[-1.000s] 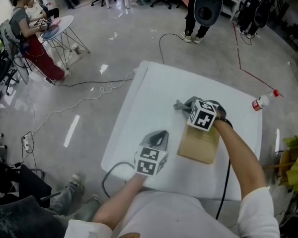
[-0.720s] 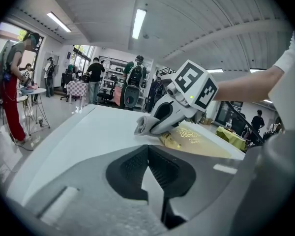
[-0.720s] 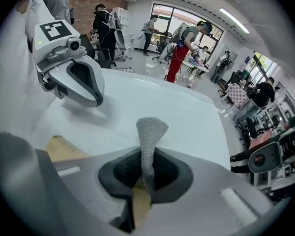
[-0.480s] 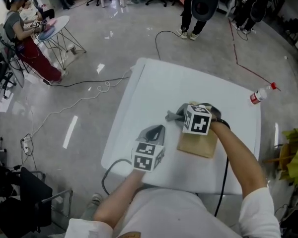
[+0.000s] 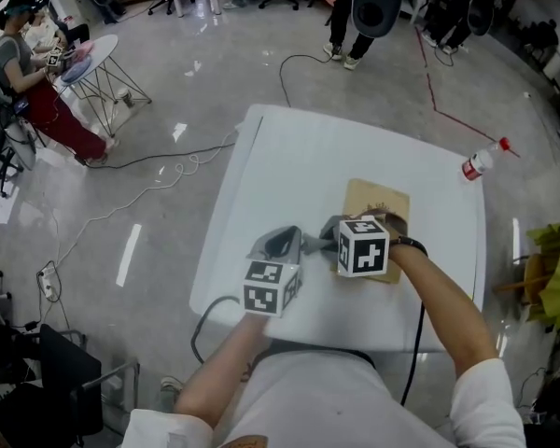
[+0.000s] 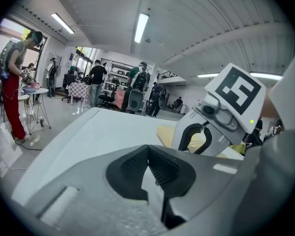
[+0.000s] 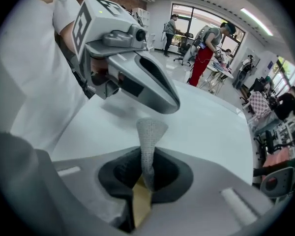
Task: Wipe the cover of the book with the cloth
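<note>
A tan book [image 5: 379, 203] lies on the white table [image 5: 303, 152]. My right gripper [image 5: 336, 237] sits over the book's near end, shut on a grey cloth [image 5: 319, 242] that trails left off the book's edge. In the right gripper view the cloth [image 7: 148, 136] stands up pinched between the jaws of the right gripper [image 7: 146, 173], with tan cover showing below. My left gripper [image 5: 282, 242] rests on the table just left of the cloth, shut with nothing in it. In the left gripper view the left gripper [image 6: 148, 154] faces the book [image 6: 166, 132].
A spray bottle [image 5: 479, 161] lies at the table's far right corner. A cable [image 5: 416, 348] hangs off the near edge. Yellow items [image 5: 555, 287] stand to the right of the table. People and a small round table [image 5: 86, 56] are at the far left.
My right gripper has drawn the cloth toward me along the book, uncovering the cover's far part. The left gripper has closed in beside the cloth.
</note>
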`<state>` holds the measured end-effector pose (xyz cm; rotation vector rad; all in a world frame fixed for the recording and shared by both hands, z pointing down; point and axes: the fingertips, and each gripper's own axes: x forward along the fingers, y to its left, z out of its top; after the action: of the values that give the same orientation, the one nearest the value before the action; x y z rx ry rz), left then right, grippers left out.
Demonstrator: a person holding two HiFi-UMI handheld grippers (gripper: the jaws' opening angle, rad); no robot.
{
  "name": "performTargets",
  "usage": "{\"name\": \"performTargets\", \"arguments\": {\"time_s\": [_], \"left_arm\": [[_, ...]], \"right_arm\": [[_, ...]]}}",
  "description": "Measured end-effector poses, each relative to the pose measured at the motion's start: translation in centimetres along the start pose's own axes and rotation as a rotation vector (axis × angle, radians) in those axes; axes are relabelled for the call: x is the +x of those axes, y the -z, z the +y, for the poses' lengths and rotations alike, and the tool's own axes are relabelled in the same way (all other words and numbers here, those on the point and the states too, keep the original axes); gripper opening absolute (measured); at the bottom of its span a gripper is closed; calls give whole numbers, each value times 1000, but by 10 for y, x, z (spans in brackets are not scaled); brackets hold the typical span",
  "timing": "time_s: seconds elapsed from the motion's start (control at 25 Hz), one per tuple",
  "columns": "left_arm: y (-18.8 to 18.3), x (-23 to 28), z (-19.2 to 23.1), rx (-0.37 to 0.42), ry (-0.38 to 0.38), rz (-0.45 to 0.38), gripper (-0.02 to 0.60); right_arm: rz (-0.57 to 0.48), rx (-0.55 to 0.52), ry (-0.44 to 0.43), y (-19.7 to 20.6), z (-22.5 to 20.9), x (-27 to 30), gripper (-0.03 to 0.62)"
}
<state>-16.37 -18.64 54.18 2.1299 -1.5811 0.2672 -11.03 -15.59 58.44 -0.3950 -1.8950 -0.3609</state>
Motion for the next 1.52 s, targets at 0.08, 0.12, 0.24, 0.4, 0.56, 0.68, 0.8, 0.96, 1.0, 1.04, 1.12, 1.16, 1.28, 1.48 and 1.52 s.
{"name": "performTargets", "arguments": {"time_s": [0.08, 0.12, 0.24, 0.4, 0.56, 0.68, 0.8, 0.96, 1.0, 1.04, 1.12, 1.16, 1.28, 1.48, 1.52], "left_arm": [[1, -1, -2, 0, 5, 2, 6], [2, -2, -3, 1, 8, 3, 6], [1, -4, -5, 3, 14, 0, 6], [3, -5, -7, 9, 20, -1, 6], [-8, -10, -10, 5, 22, -21, 6], [-24, -15, -12, 10, 19, -53, 6], [-37, -15, -16, 24, 25, -76, 6], [-51, -12, -28, 48, 34, -93, 6], [-55, -10, -32, 53, 38, -96, 6], [-58, -9, -36, 59, 43, -99, 6], [-63, -6, -46, 74, 53, -102, 6], [-65, -4, -51, 82, 57, -104, 6], [-72, 1, -69, 103, 72, -116, 6], [-91, 1, -95, 145, 66, -149, 6], [-94, 2, -99, 154, 61, -153, 6]], "right_arm": [[-12, 0, -13, -6, 12, 0, 29], [-18, 2, -18, -9, 18, 0, 29], [-31, 6, -24, -17, 32, 0, 29], [-62, 29, -23, -24, 46, 1, 29], [-140, 116, 38, -31, 42, -10, 29], [-233, 235, 139, -30, 28, -35, 29], [-293, 338, 260, -15, 16, -62, 29], [-371, 457, 402, 10, 10, -99, 29], [-386, 480, 439, 16, 9, -108, 29], [-398, 503, 477, 23, 8, -118, 29], [-422, 560, 553, 37, 7, -136, 29], [-436, 594, 592, 45, 6, -145, 29], [-482, 697, 707, 71, 8, -173, 29], [-574, 825, 892, 115, 16, -224, 29], [-606, 858, 925, 122, 18, -234, 29]]}}
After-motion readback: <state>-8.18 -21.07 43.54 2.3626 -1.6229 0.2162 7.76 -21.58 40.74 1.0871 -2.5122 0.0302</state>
